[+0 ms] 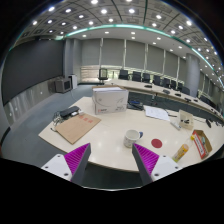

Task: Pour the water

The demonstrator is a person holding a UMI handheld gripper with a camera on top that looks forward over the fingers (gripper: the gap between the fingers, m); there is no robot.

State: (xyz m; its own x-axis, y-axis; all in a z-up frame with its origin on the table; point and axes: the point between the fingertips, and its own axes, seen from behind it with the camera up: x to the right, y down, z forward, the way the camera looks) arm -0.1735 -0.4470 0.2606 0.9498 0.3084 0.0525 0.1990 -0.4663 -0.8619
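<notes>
My gripper (111,160) is open and empty, its two magenta pads (77,156) wide apart, held above the near edge of a beige table (100,128). A white mug (133,138) stands on the table just beyond the right finger. Next to it, to the right, lies a red round coaster (157,143). A yellow bottle (181,152) lies further right. A second cup-like container (185,120) stands at the far right of the table.
A brown board or folder (77,127) lies on the left of the table, with small dark items (66,115) behind it. A white box (110,99) stands at the far end. A red packet (201,144) lies at the right. Desks with chairs fill the room behind.
</notes>
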